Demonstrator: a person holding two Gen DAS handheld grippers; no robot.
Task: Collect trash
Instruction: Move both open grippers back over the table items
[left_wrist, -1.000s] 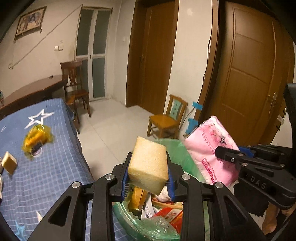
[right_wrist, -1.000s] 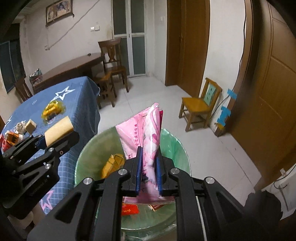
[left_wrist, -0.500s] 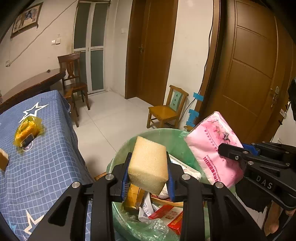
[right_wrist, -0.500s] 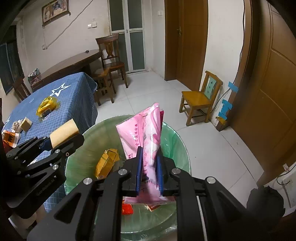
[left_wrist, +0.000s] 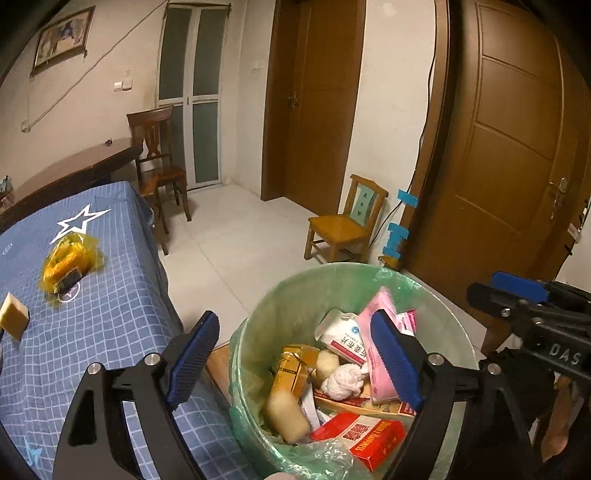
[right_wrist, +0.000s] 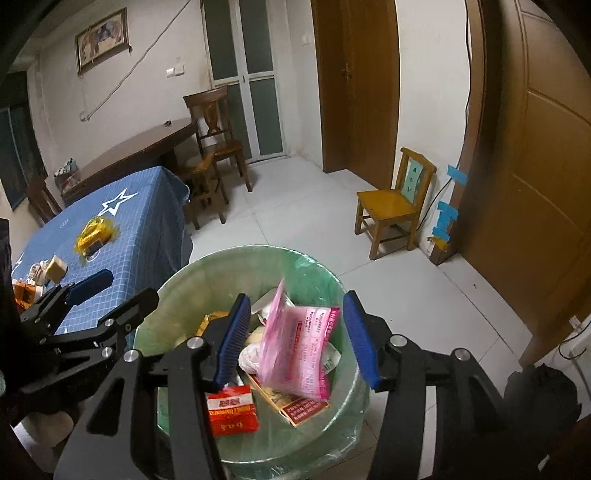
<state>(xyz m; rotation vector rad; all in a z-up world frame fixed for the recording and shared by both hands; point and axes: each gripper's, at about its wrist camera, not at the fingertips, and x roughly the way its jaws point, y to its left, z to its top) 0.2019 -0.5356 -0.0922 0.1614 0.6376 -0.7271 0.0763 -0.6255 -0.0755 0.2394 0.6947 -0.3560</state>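
Below my open left gripper (left_wrist: 295, 354), a blurred yellow sponge (left_wrist: 288, 415) lies tilted among boxes in the green-lined trash bin (left_wrist: 332, 273). Beneath my open right gripper (right_wrist: 297, 339), a pink packet (right_wrist: 299, 354) stands slanted inside it.

**Blue-clothed table and tiled floor**

The table (left_wrist: 110, 314), under a blue checked cloth, carries a yellow wrapper (left_wrist: 68, 264) near its far edge by the white star, and a sponge block (left_wrist: 14, 315) nearer the left edge. On the floor (left_wrist: 236, 240) stands the bin (left_wrist: 332, 280), beside the table's right edge.
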